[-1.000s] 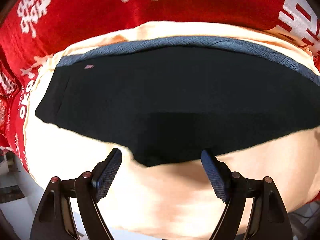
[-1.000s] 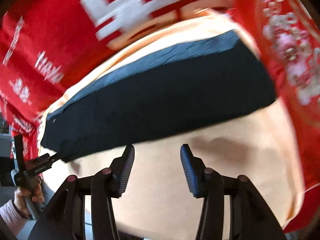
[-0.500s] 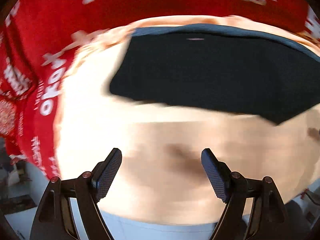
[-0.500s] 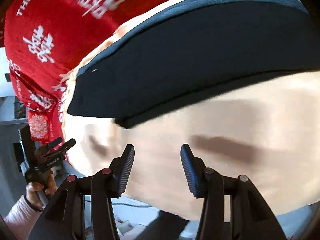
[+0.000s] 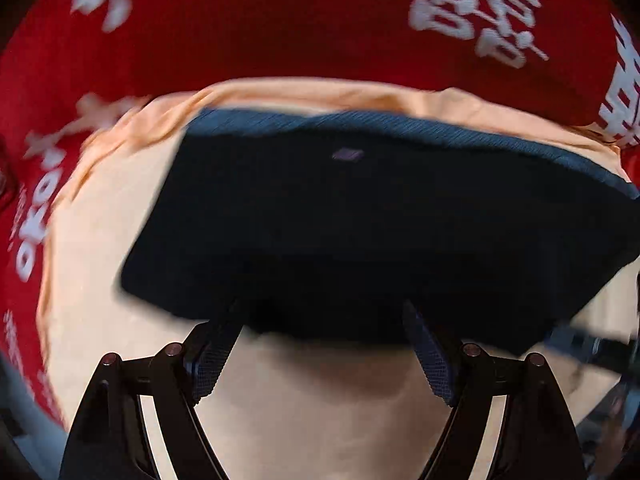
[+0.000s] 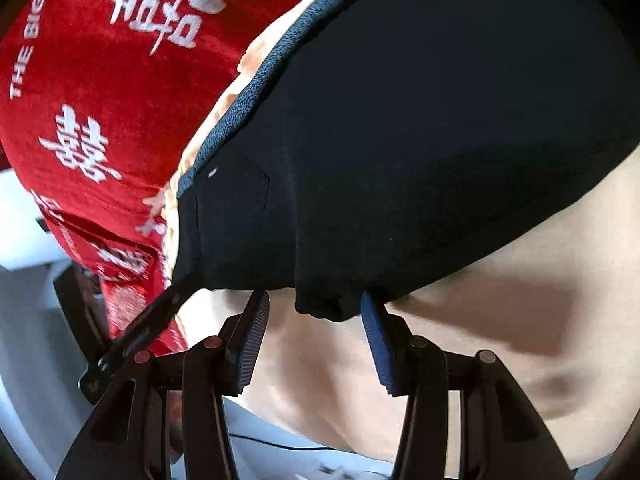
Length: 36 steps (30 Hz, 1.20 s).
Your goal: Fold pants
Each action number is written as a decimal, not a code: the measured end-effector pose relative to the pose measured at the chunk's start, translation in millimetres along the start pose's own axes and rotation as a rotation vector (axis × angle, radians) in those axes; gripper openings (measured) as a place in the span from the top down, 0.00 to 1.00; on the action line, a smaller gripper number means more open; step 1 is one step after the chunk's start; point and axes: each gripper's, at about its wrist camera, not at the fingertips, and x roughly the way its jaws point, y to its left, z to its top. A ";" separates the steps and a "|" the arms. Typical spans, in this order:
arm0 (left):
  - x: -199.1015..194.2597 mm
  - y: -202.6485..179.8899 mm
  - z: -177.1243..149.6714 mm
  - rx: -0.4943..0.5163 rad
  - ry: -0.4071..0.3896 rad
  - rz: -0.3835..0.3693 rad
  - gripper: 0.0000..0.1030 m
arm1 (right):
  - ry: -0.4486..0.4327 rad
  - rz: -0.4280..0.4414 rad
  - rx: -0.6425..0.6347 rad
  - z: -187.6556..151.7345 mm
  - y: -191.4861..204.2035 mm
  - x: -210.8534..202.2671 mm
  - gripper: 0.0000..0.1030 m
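The black pants (image 5: 360,240) lie flat on the peach cloth (image 5: 320,408). Both the left gripper (image 5: 324,344) and right gripper (image 6: 314,336) hang released over the near hem, empty, apparently positioned to pinch it for folding.

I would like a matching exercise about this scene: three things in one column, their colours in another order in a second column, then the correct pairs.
Things:
1. pants
2. sheet under the pants
3. cloth with white characters

Colours:
A. red
B. dark navy, almost black
C. pale peach

Pairs: 1-B, 2-C, 3-A
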 end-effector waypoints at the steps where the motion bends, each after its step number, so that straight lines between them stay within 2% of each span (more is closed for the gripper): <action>1: 9.6 -6.2 8.1 0.007 -0.005 0.017 0.20 | -0.003 0.015 0.012 0.4 -2.0 2.3 0.50; 5: 28.3 -1.8 20.6 -0.039 0.020 0.005 0.20 | -0.025 0.093 0.056 8.3 -5.0 10.6 0.48; 6: 29.3 1.0 21.7 -0.041 0.021 0.014 0.20 | -0.030 0.095 0.056 12.9 -2.0 11.7 0.54; 7: 28.2 4.0 22.0 -0.037 0.020 0.004 0.20 | -0.020 0.077 0.048 17.5 2.9 13.7 0.77; 8: 26.2 6.2 21.6 -0.032 0.021 -0.005 0.20 | -0.013 0.047 0.027 20.5 9.9 12.5 0.87; 9: 23.3 8.1 20.4 -0.015 0.017 0.014 0.20 | -0.018 0.037 0.010 19.9 14.0 8.1 0.91; 10: 20.9 10.2 17.8 0.026 0.010 0.056 0.20 | -0.025 0.032 -0.011 16.5 18.6 2.2 0.91; 12: 22.5 16.1 12.0 0.071 0.020 0.093 0.20 | -0.033 -0.008 -0.035 6.6 19.5 -4.3 0.92; 15: 31.2 29.9 -1.8 0.087 0.056 0.106 0.20 | -0.005 -0.082 -0.020 -6.3 7.5 9.0 0.93; 18: 28.6 24.1 -10.4 0.156 0.025 0.137 0.20 | -0.009 -0.056 0.024 -10.7 -4.4 12.8 0.93; 20: 25.9 21.3 -10.2 0.151 0.033 0.144 0.20 | 0.007 -0.079 -0.011 -13.3 2.3 9.4 0.92; 23: 15.6 23.1 -0.7 0.102 0.043 0.103 0.20 | 0.090 -0.141 -0.067 -18.3 12.2 1.2 0.91; 24: 10.6 24.2 3.6 0.088 0.031 0.088 0.20 | 0.086 -0.166 -0.100 -17.7 16.9 -9.1 0.91; 26: 4.3 22.8 12.4 0.067 0.010 0.065 0.20 | 0.024 -0.207 -0.164 -10.7 26.8 -28.2 0.91; 29: 5.6 6.6 24.0 0.051 -0.008 0.037 0.20 | -0.053 -0.281 -0.243 21.6 40.4 -43.3 0.91; 31: 8.7 -12.1 29.2 0.053 -0.008 -0.001 0.20 | -0.064 -0.335 -0.265 39.1 40.8 -39.3 0.89; 33: 14.1 -34.3 28.5 0.067 0.003 -0.043 0.20 | -0.035 -0.437 -0.293 44.1 31.5 -24.2 0.80; 34: 19.1 -48.4 25.7 0.085 0.021 -0.059 0.20 | -0.024 -0.432 -0.295 41.4 24.2 -20.9 0.80; 35: 22.9 -58.5 22.4 0.103 0.038 -0.060 0.20 | -0.069 -0.386 -0.289 35.4 20.3 -28.7 0.80; 36: 25.8 -68.5 19.3 0.120 0.051 -0.050 0.20 | -0.056 -0.377 -0.262 32.7 16.9 -33.1 0.80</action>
